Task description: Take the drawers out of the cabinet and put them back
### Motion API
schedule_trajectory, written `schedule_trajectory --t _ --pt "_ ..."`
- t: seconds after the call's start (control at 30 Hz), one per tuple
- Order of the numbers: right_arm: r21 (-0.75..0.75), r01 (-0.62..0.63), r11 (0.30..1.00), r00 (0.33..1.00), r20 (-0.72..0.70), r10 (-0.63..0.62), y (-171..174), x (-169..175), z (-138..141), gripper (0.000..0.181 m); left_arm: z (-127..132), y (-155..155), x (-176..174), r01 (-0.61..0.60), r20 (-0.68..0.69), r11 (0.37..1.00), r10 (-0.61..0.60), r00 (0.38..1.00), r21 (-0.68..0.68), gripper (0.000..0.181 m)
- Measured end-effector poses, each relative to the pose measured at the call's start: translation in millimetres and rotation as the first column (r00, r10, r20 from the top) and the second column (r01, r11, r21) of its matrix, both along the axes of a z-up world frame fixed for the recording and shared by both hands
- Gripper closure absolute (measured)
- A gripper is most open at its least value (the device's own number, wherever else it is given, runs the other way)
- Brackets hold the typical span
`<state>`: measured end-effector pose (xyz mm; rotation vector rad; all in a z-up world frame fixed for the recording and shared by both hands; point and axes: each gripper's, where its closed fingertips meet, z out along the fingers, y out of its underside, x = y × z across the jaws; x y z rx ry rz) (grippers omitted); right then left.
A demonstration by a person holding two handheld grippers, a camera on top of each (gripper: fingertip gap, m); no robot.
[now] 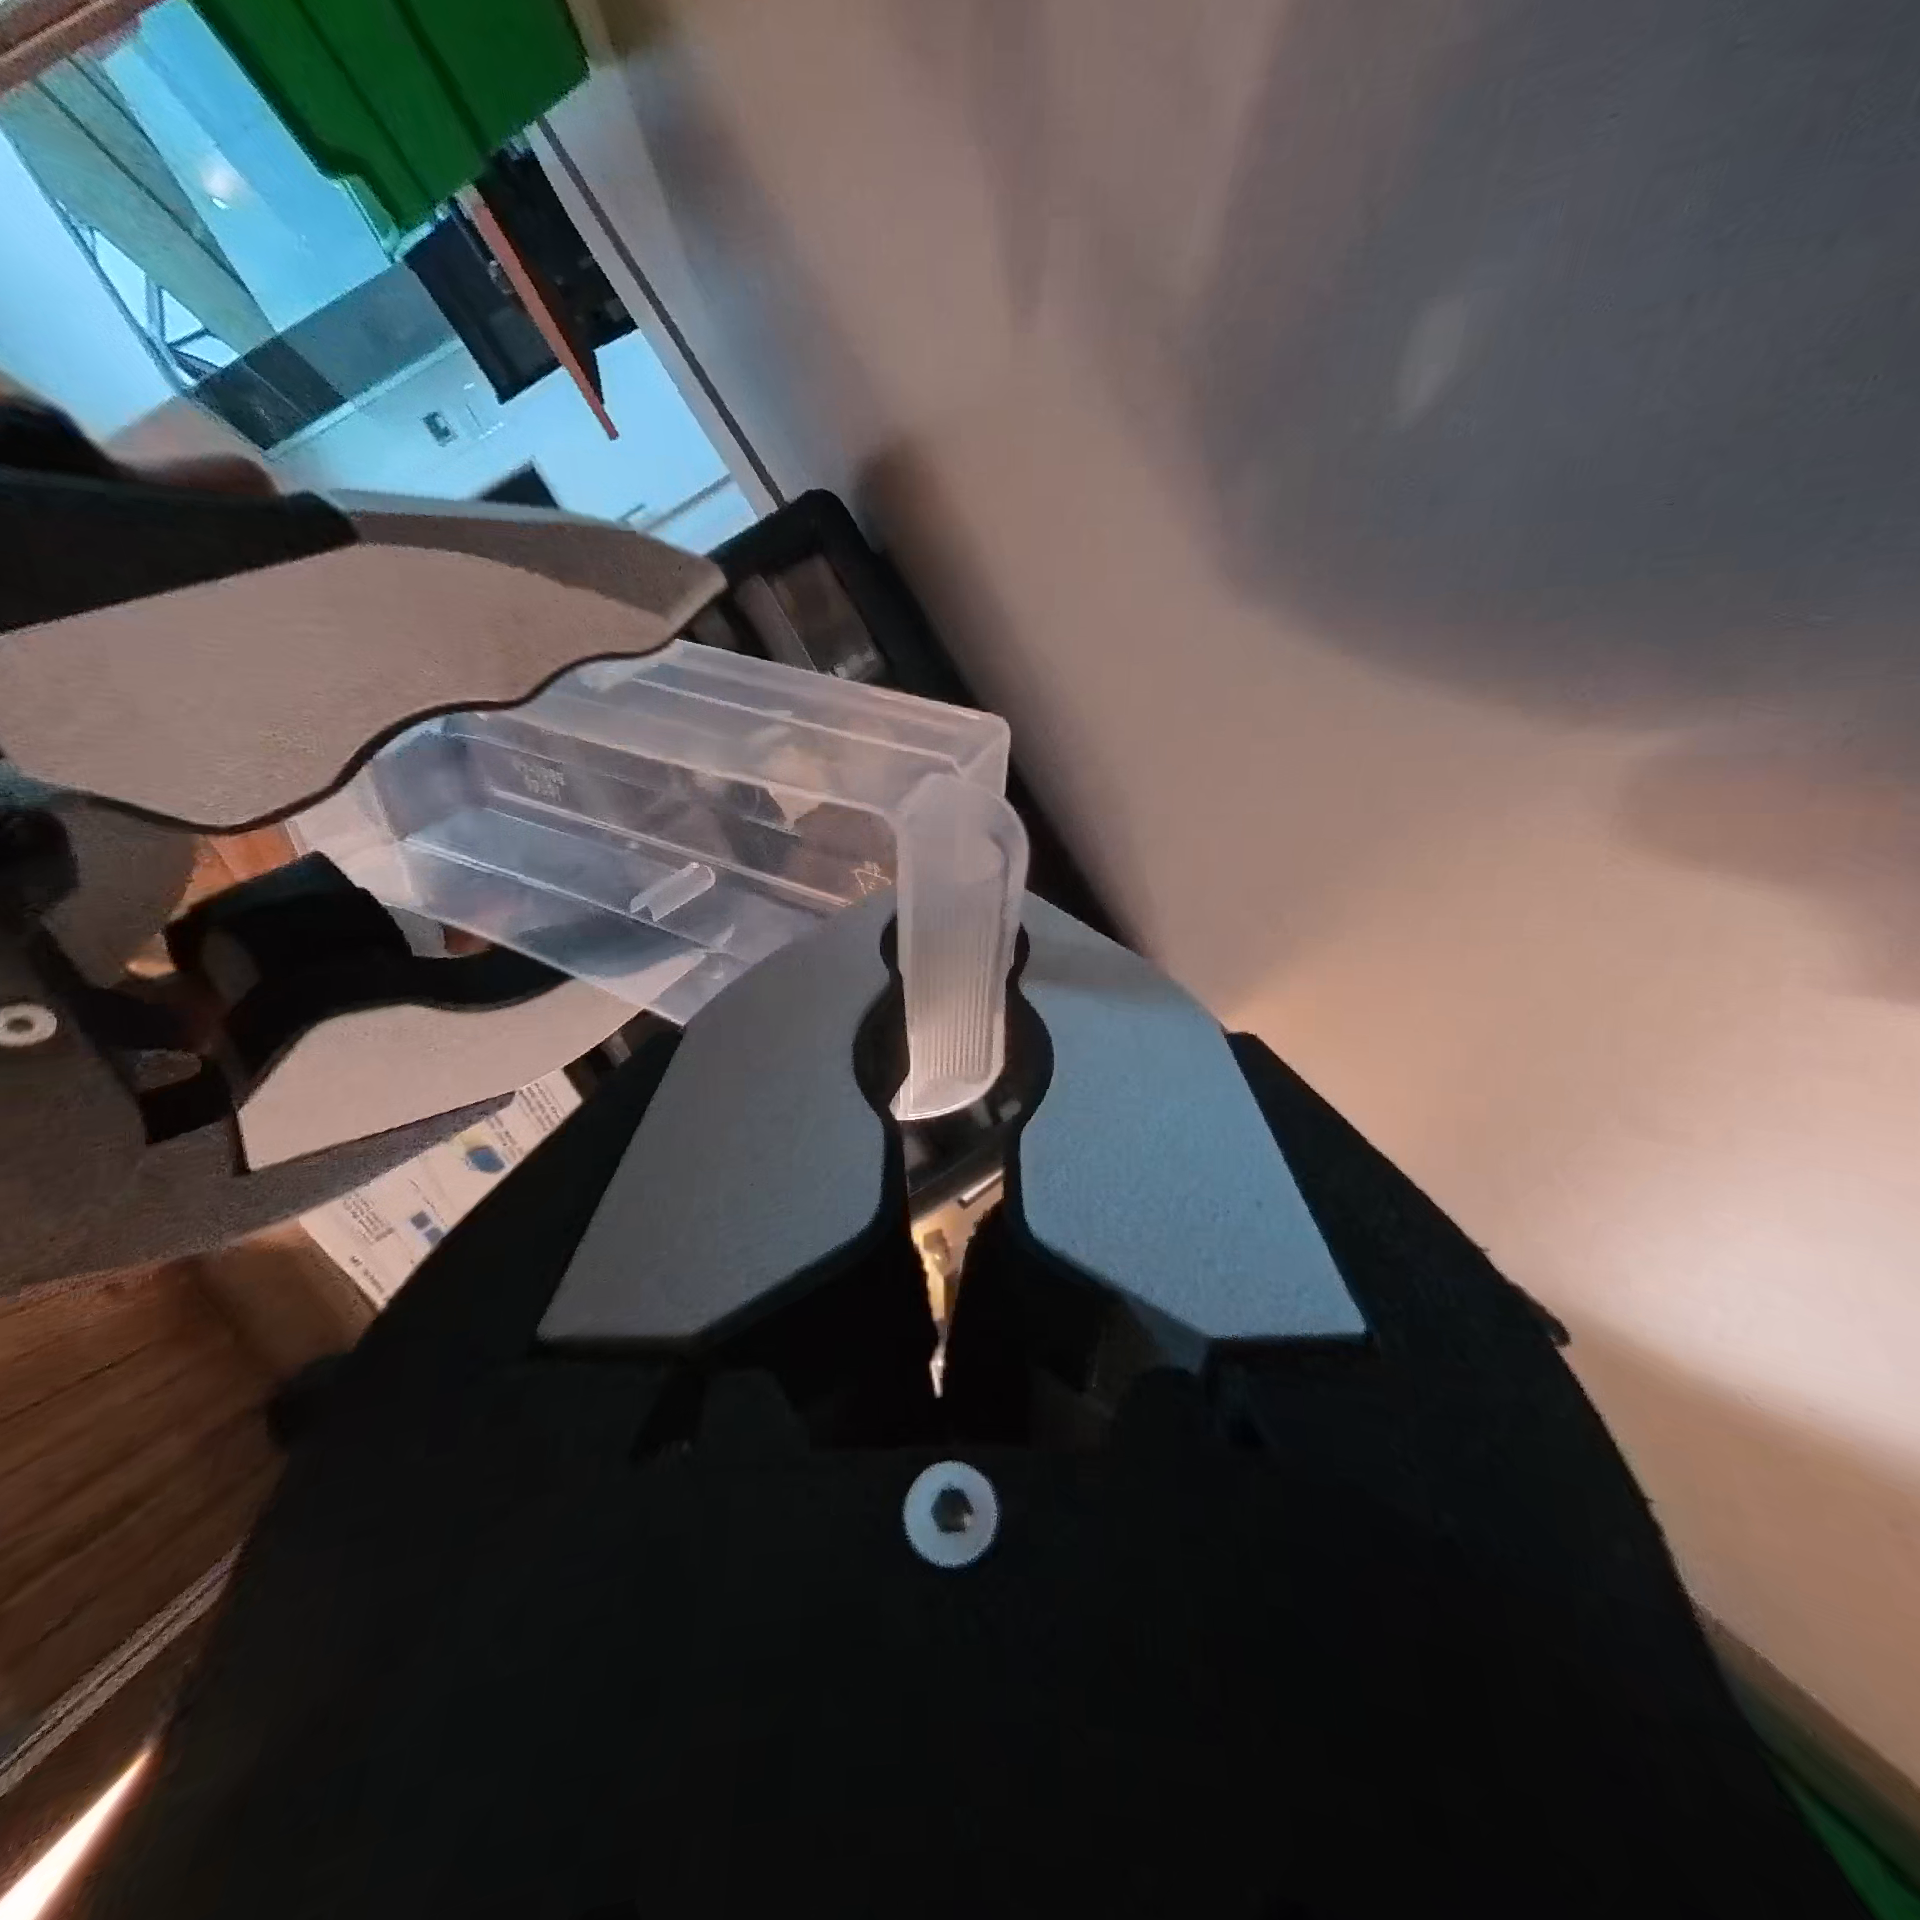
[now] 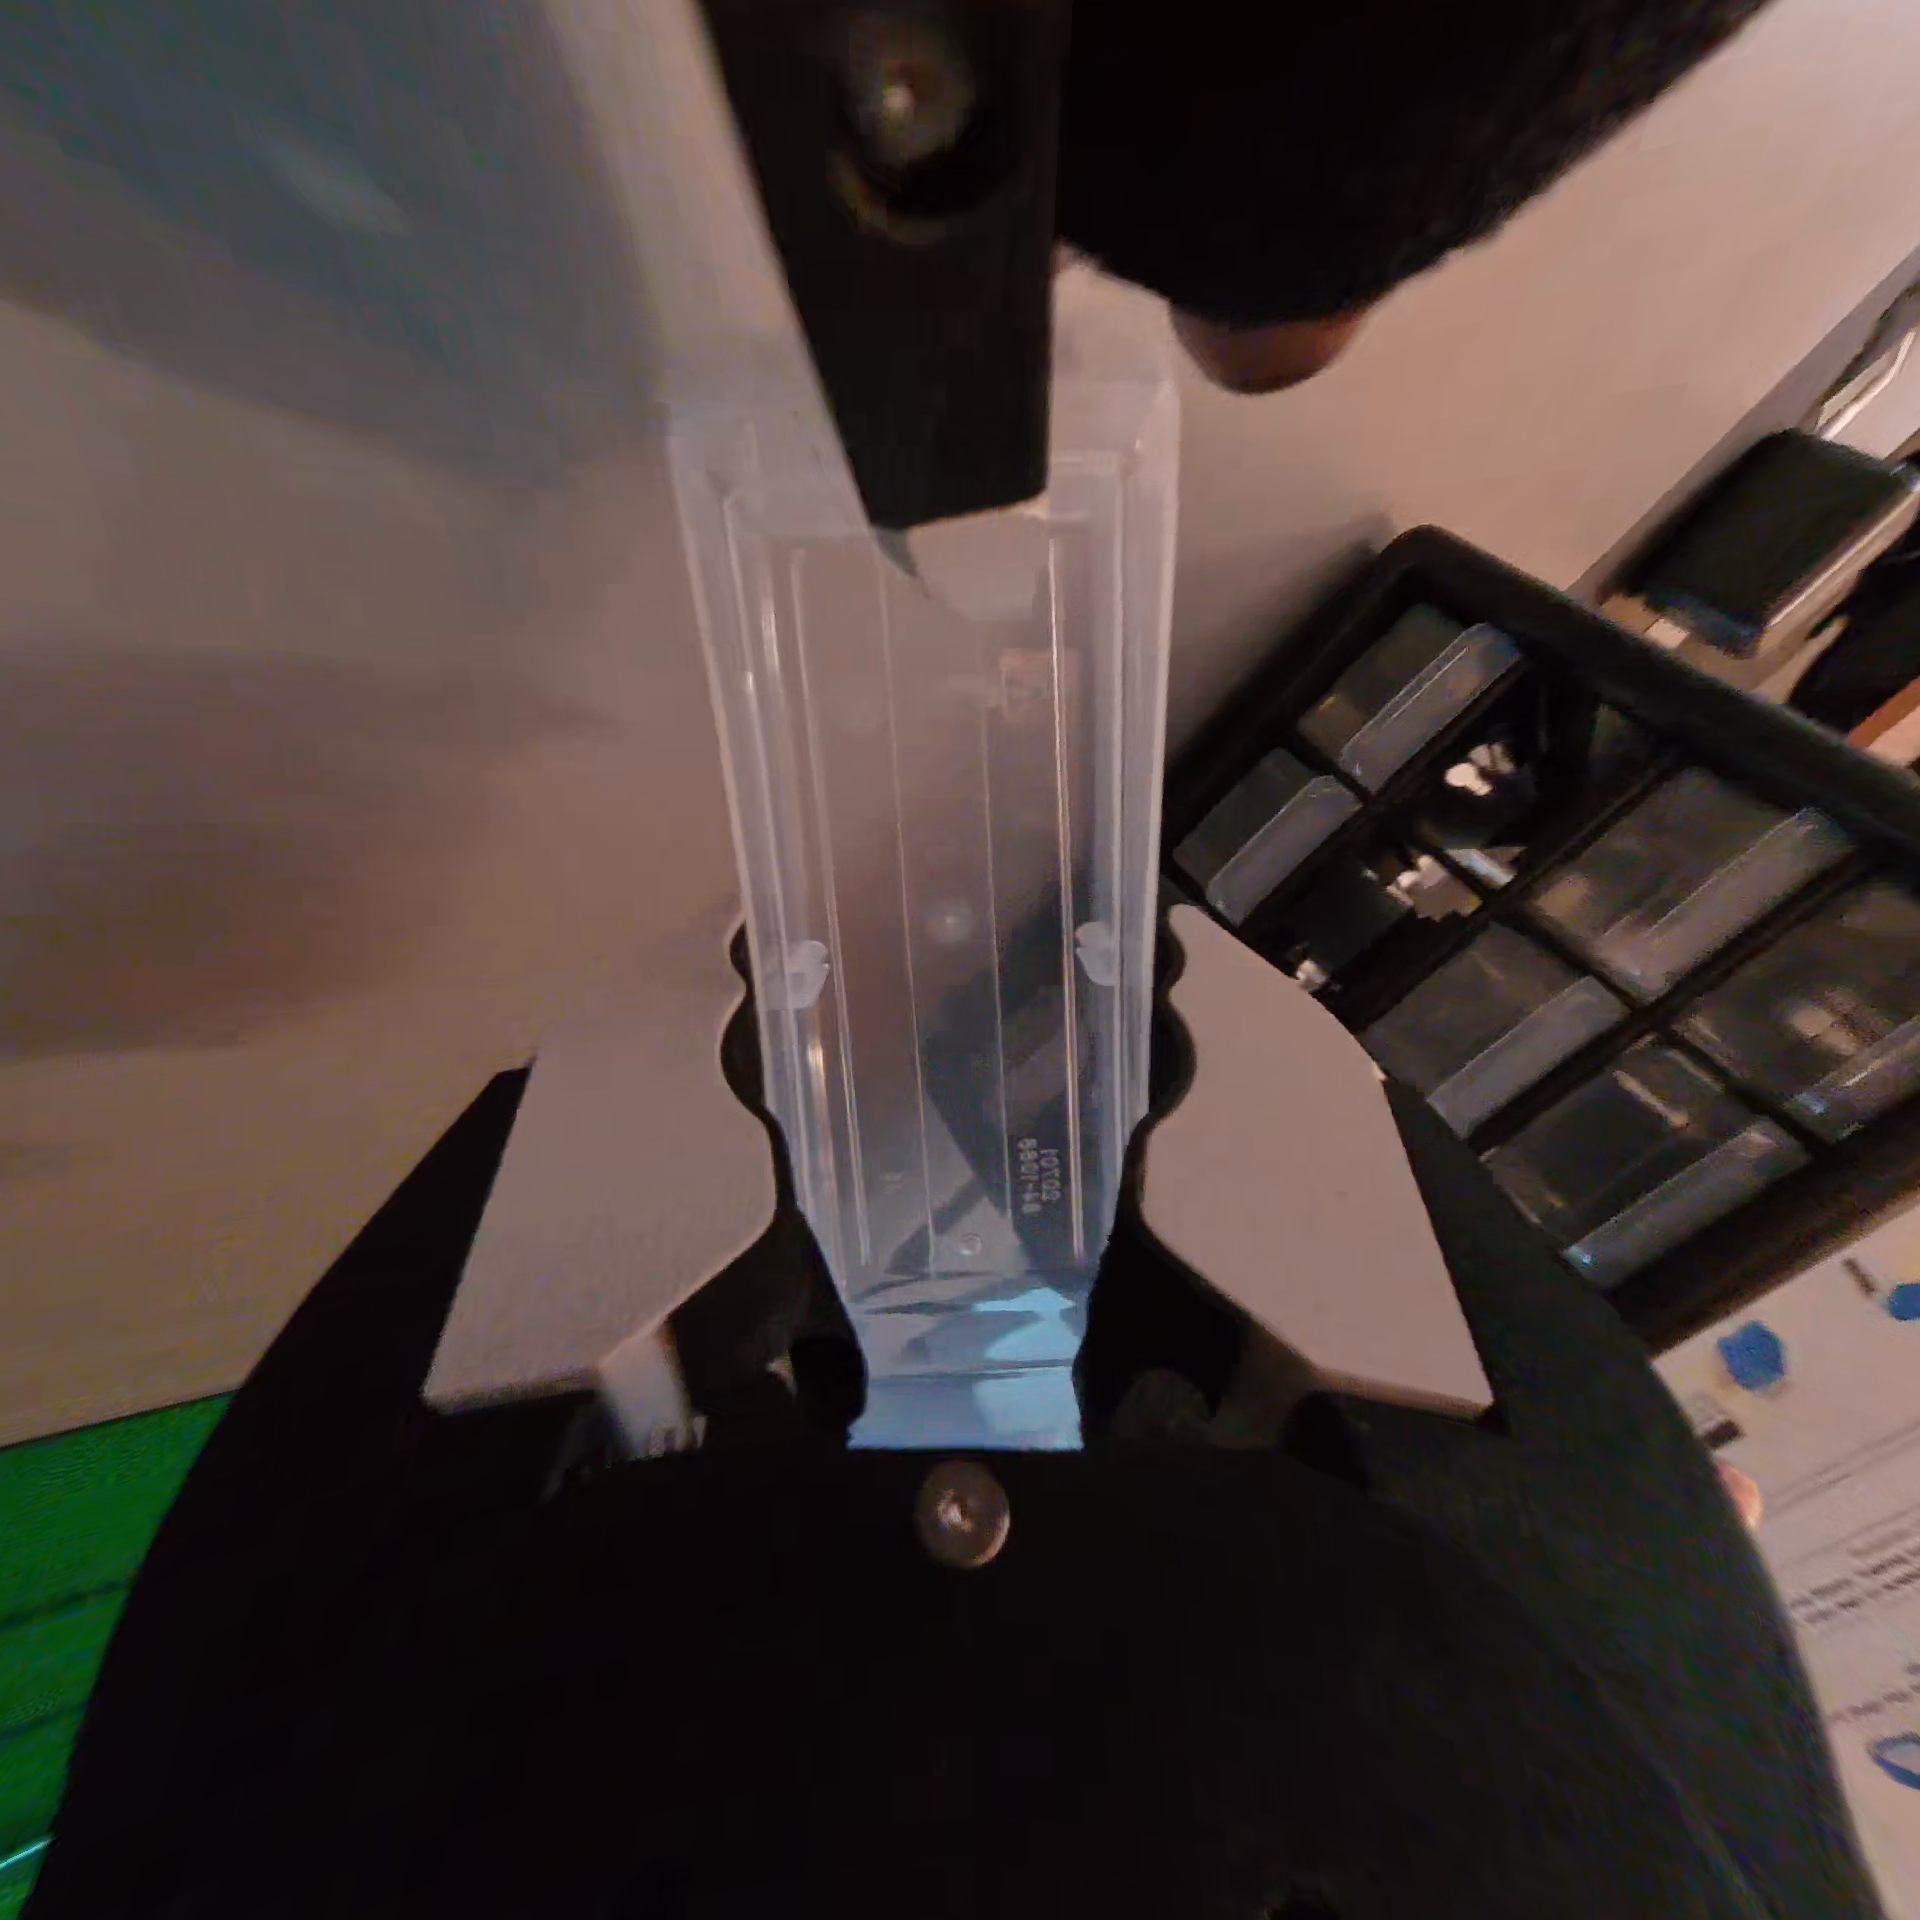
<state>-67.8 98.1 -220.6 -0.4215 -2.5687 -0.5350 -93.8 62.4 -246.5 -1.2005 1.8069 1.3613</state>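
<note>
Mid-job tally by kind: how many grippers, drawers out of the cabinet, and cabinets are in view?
Grippers: 2, left gripper and right gripper, both shut on the drawer
Drawer out: 1
Cabinet: 1
Total: 4

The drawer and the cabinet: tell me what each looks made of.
The drawer: clear, glossy plastic by the look; the gripper behind it shows through, and its moulded ribs catch light. Its ribbed pull tab looks frosted. The cabinet: a black frame, probably matte plastic, though blur leaves that open.
</note>
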Motion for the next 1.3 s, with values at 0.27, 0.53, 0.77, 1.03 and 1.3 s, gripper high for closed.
schedule_trajectory --t 0.27,0.53,0.77,1.03,1.3 --pt "-0.01 0.065 0.998 0.993 -0.099 -0.066 30 30 34 0.119 52 -8 36 0.192 0.479 0.947 -0.297 0.826 0.256 0.122" --pt "-0.309 0.263 0.914 0.896 -0.273 -0.351 68 141 104 0.119 77 -3 15 0.172 0.983 0.968 -0.174 -0.064 0.182 0.091" --pt "-0.316 0.52 0.793 0.8 -0.143 -0.582 110 296 92 0.118 72 9 -7 0.111 0.967 0.984 -0.112 -0.23 0.14 0.092" --pt "-0.276 0.712 0.645 0.692 0.122 -0.712 139 390 17 0.116 70 11 -11 0.095 0.969 0.986 -0.113 -0.218 0.137 0.093" --pt "-0.237 0.773 0.589 0.633 0.356 -0.688 141 397 -26 0.116 67 10 -10 0.111 0.975 0.985 -0.108 -0.195 0.131 0.095"
